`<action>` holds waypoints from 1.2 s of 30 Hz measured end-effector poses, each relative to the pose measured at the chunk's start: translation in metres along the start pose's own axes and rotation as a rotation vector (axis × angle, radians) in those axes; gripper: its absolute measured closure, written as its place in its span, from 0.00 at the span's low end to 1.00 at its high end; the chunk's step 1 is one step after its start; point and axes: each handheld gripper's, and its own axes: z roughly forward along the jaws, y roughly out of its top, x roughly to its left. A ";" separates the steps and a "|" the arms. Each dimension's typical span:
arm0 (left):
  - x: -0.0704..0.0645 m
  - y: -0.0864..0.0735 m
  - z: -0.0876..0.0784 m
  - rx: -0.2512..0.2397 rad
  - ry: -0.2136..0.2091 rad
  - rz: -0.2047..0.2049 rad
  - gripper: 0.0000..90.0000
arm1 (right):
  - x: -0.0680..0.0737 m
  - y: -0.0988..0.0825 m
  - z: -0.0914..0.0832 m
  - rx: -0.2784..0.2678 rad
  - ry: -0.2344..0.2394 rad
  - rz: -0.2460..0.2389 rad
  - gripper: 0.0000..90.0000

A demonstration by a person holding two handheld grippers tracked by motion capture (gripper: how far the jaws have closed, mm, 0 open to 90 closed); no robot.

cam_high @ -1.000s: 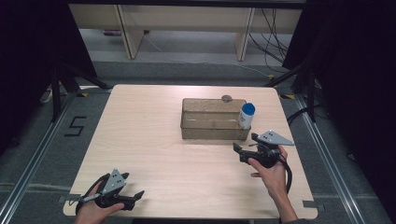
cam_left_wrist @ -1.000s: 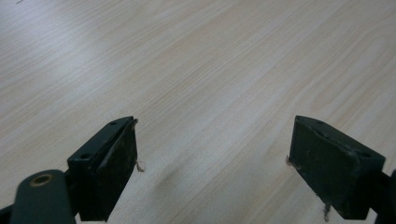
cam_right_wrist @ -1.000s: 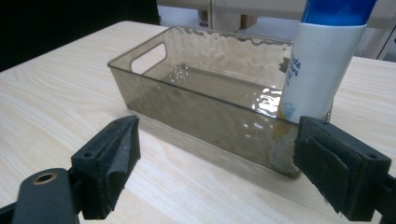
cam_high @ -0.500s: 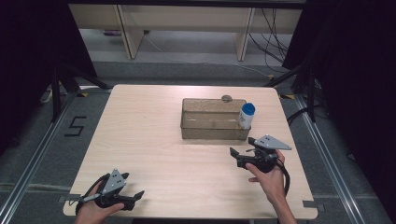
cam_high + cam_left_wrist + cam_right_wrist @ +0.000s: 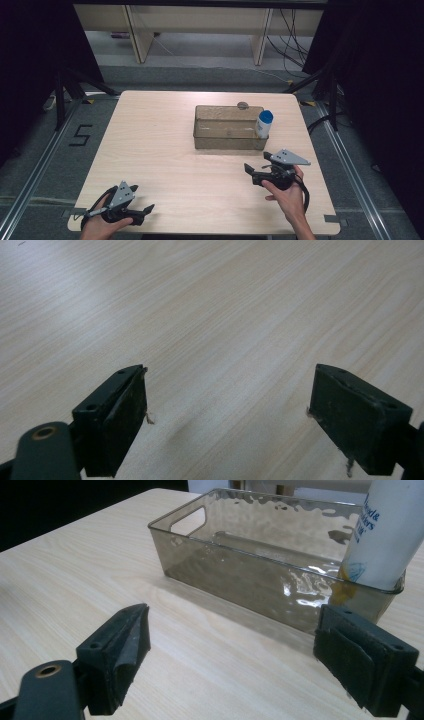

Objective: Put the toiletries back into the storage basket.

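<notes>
A smoky clear plastic bin (image 5: 225, 142) sits right of the table's middle. A white bottle with a blue cap (image 5: 263, 123) stands upright in its right end. My right gripper (image 5: 256, 164) is open, held low over the table just in front of the bin's right half, with nothing between its jaws. In the right gripper view the open right gripper (image 5: 230, 645) faces the bin's front wall (image 5: 240, 580), and the bottle (image 5: 385, 535) rises at the upper right. My left gripper (image 5: 146, 209) rests open near the front left corner; the left gripper (image 5: 227, 410) frames bare wood.
A small round grey object (image 5: 243, 105) lies on the table just behind the bin. The light wooden table (image 5: 150, 145) has bare surface to the left. Shelving legs and cables stand on the floor beyond the far edge.
My right gripper has drawn back from the bin toward the front edge and a little to the left. The left gripper, bin and bottle have stayed put.
</notes>
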 end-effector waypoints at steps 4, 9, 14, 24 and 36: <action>0.000 0.000 0.000 -0.004 -0.001 -0.003 0.16 | 0.002 -0.003 -0.002 0.004 0.012 0.007 0.17; -0.001 0.000 0.000 -0.015 -0.006 -0.013 0.16 | 0.005 -0.006 -0.004 0.001 0.021 0.038 0.17; -0.001 0.000 0.001 -0.019 -0.006 -0.012 0.16 | 0.005 -0.008 -0.007 -0.001 0.027 -0.001 0.17; -0.001 0.000 0.001 -0.019 -0.007 -0.013 0.16 | 0.009 -0.015 -0.012 0.009 0.038 0.015 0.17; -0.001 0.000 0.001 -0.019 -0.007 -0.013 0.16 | 0.012 -0.021 -0.019 0.017 0.055 -0.002 0.17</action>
